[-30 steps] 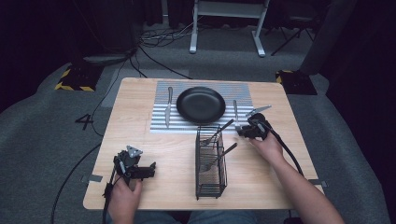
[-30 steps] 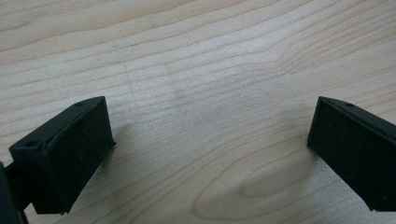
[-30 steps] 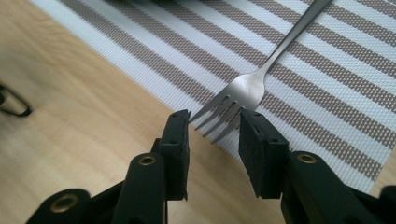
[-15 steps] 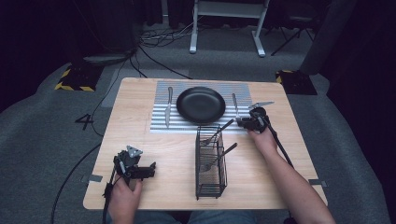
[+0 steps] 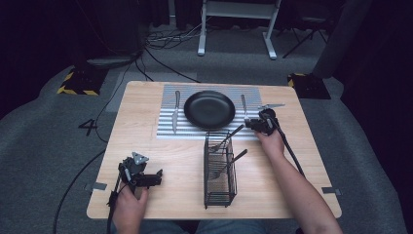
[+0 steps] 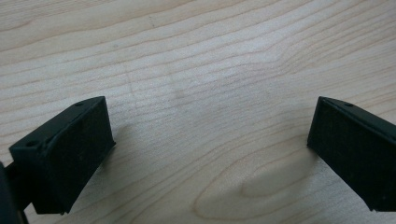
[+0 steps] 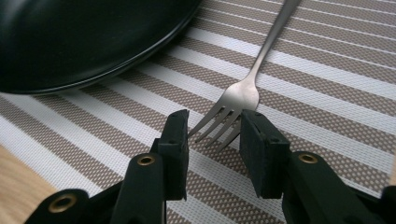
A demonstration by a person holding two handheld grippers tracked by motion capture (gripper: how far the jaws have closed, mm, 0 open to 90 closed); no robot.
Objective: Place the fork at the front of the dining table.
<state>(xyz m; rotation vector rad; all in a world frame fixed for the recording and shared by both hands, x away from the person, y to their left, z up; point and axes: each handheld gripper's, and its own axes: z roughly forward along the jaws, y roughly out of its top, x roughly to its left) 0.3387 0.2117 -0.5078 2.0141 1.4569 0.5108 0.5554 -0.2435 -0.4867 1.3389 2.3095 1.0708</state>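
A silver fork (image 7: 245,93) lies on the striped placemat (image 7: 327,70) just right of the black plate (image 7: 70,37), handle pointing away. My right gripper (image 7: 212,135) is low over the mat, shut on the fork's tines, one pad against each side. From above, the right gripper (image 5: 250,123) sits by the plate (image 5: 209,108), with the fork (image 5: 243,103) running off from it. My left gripper (image 5: 155,177) rests at the table's near left. Its jaws stand wide open over bare wood, with nothing at the left gripper (image 6: 210,149).
A black wire rack (image 5: 219,168) stands in the middle of the table with two utensil handles sticking out. A knife (image 5: 175,113) lies on the placemat (image 5: 165,129) left of the plate. Cables and stand legs are on the floor beyond the table.
My right gripper has moved from beside the rack's far end to the plate's right side and dropped lower; the fork has slid slightly farther along the mat with it. The left gripper has not moved.
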